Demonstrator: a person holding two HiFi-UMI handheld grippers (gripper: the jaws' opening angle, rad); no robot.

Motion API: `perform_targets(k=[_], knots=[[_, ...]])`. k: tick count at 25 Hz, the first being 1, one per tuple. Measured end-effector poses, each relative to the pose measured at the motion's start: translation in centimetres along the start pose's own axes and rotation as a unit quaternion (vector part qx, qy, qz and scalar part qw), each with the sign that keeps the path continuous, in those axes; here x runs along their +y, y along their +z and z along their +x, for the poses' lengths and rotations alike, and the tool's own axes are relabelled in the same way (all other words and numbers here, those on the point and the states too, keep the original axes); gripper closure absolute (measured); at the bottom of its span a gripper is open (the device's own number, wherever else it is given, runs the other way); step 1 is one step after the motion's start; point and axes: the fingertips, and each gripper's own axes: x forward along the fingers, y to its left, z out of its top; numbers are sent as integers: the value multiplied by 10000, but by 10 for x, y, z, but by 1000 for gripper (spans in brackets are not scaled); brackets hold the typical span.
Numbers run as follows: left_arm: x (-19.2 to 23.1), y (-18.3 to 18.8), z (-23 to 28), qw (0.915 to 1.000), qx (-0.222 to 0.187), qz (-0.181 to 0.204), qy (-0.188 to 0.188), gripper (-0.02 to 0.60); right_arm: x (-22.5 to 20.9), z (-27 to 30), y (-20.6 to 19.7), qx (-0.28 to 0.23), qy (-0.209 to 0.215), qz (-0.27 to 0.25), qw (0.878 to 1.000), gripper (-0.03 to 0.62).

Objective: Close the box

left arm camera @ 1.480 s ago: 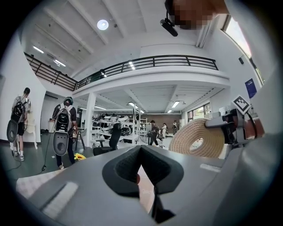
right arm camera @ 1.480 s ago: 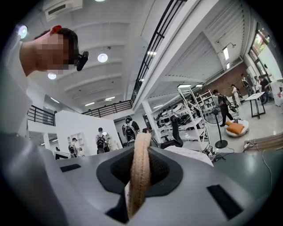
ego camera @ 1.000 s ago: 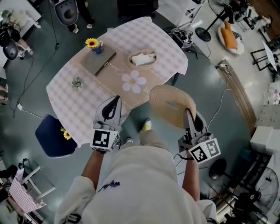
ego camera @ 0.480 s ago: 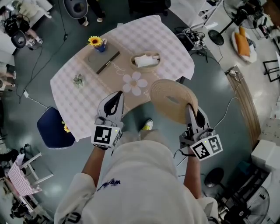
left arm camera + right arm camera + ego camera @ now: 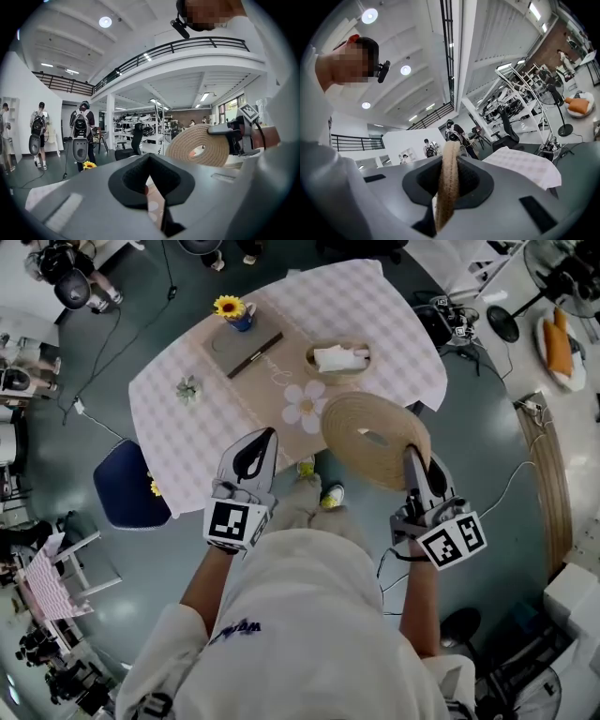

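Observation:
A round woven lid (image 5: 375,437) with a hole in its middle stands on edge in my right gripper (image 5: 412,457), which is shut on its rim. The right gripper view shows the lid's edge (image 5: 447,183) pinched between the jaws. The lid hangs over the table's near edge. The box, a small woven basket (image 5: 337,359) with white paper in it, sits uncovered on the checked tablecloth (image 5: 187,437), beyond the lid. My left gripper (image 5: 267,437) is level beside it at the left, its fingertips together and empty. The left gripper view shows the lid (image 5: 201,147) at right.
On the table are a sunflower vase (image 5: 232,307), a grey notebook with a pen (image 5: 246,343), a small plant (image 5: 188,388) and a flower-shaped mat (image 5: 305,406). A blue chair (image 5: 127,498) stands at the table's left. People with backpacks (image 5: 80,136) stand beyond.
Both grippers have come closer to the table, and the lid has travelled with the right one to hang over the near edge. The grip on the lid is unchanged.

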Motion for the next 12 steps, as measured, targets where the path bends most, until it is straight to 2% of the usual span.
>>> perform_targets(k=[8,12], knots=[[8,-12,33,9996,107,-157,-203,580,-16,23,-1,64,30,160,9998,550],[6,-15,51,9986,139,-273,-437,580,-27,35,6,103,-52,185,9998,550]])
